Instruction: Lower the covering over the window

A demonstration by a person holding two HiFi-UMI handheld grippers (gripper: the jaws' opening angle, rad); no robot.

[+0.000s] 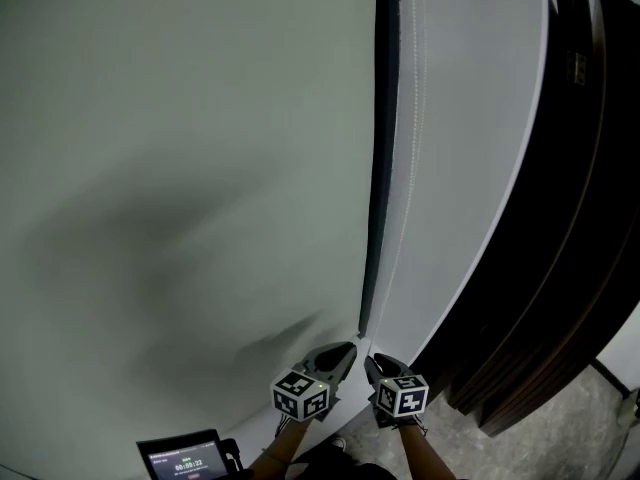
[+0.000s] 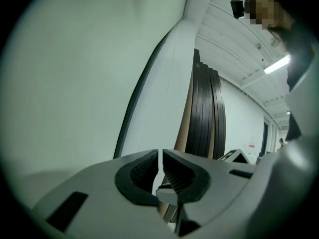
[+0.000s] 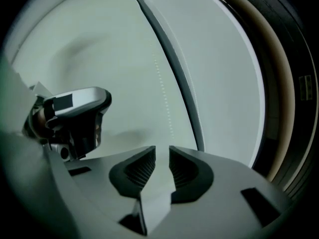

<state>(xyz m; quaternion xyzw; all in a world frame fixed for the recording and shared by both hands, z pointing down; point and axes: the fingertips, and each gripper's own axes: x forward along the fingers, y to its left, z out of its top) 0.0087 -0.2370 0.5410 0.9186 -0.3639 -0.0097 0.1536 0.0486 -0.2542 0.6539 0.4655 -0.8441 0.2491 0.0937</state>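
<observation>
Head view — covering fills left of frame, bead cord runs down just right of centre | left gripper clenched on bead cord at lower middle; right gripper parted, empty | step: cord pull, seemingly | next: right grips cord above left.

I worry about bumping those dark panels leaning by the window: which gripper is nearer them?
Right. The right gripper sits just left of the dark panels; the left gripper is beyond it, farther left.
</observation>
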